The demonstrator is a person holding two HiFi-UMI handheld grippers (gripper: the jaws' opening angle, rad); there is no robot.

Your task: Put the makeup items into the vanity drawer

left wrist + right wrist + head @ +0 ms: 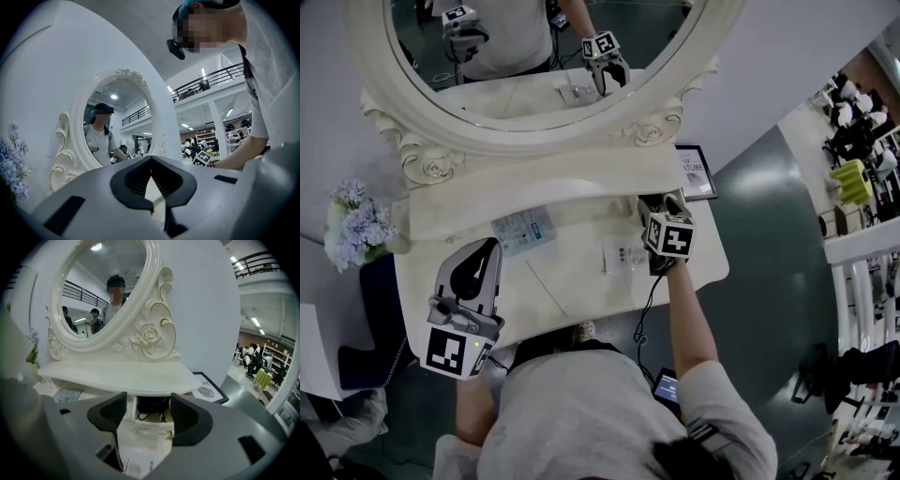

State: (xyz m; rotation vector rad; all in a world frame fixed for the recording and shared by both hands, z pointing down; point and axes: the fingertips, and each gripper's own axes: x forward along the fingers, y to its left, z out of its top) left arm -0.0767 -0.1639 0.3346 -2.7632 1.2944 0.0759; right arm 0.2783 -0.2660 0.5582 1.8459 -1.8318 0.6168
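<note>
white packet point(625, 253) is lying flat on the tabletop point(572, 300), just left of and slightly behind the right tool point(660, 204). blue packet point(523, 230) is lying further left, slanted, nearer the left tool point(481, 255) but apart from it. neither is in the drawer yet. right tool is pointing at the back of the vanity with its jaws spread and nothing pinched. right gripper view is showing what the head view is not: the open drawer point(145, 427) sitting right ahead between the jaws, a dark item point(152, 405) already inside, white packet point(140, 451) low under the tool. so the right hand is likely needing to back off and drop left onto that packet. left tool point(151, 164) is hovering tipped up toward the mirror point(117, 122), tips pressed together, empty.
</note>
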